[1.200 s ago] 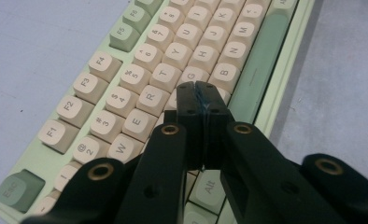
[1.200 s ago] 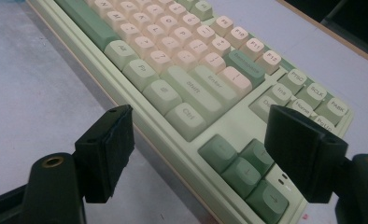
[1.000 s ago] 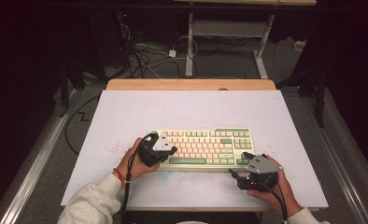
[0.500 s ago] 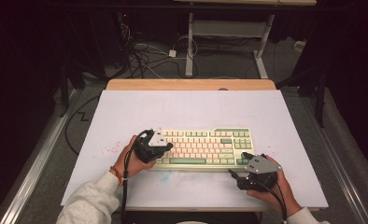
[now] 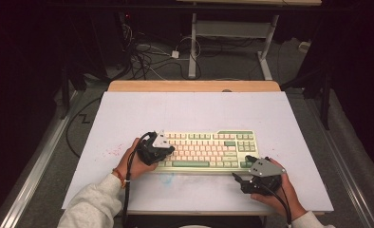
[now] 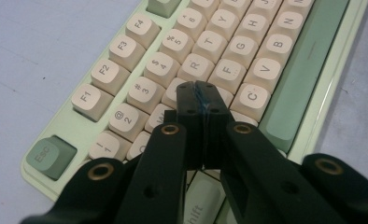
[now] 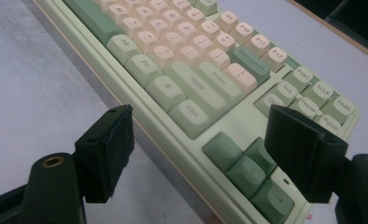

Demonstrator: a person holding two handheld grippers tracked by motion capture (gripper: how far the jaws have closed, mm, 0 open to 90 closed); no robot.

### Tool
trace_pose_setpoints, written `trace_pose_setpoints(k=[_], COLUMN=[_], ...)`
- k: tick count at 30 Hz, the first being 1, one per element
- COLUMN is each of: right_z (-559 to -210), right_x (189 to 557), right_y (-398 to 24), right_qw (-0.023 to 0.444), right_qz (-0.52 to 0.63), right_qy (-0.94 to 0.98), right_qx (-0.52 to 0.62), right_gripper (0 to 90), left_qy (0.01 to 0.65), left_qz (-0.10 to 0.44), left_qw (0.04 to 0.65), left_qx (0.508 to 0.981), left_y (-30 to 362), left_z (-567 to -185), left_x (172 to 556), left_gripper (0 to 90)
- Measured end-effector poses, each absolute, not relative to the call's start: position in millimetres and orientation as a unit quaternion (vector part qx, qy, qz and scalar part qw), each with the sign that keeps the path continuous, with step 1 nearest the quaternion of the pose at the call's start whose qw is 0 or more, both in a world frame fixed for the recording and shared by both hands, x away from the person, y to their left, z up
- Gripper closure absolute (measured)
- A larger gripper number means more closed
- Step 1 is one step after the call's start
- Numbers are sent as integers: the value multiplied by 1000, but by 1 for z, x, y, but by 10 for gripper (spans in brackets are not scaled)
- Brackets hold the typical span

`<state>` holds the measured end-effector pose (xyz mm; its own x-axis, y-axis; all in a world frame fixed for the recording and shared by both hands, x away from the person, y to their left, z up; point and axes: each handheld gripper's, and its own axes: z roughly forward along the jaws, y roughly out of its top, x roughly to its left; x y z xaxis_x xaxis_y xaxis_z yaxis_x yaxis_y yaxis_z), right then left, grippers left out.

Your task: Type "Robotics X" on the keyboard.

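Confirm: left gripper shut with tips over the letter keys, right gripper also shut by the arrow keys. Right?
Not quite. The right gripper is open: the right gripper view shows its jaws standing wide apart at the keyboard's arrow-key corner, with nothing pressed between them. The rest holds: the left gripper is shut, tips over the letter keys.
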<state>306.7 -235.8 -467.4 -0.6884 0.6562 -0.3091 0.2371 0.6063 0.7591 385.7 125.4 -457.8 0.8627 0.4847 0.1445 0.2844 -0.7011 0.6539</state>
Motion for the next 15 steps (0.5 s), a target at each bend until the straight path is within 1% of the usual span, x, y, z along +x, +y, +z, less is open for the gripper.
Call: trace_pose_setpoints(k=[15], right_z=[-468], right_x=[307], right_y=[-235], right_qw=[291], right_qz=[355], right_qy=[848], right_qx=[265], right_gripper=[248], left_qy=[211], left_qz=[158], left_qw=[322], left_qx=[909], left_y=[125], left_z=[-458], left_x=[385], left_gripper=[865])
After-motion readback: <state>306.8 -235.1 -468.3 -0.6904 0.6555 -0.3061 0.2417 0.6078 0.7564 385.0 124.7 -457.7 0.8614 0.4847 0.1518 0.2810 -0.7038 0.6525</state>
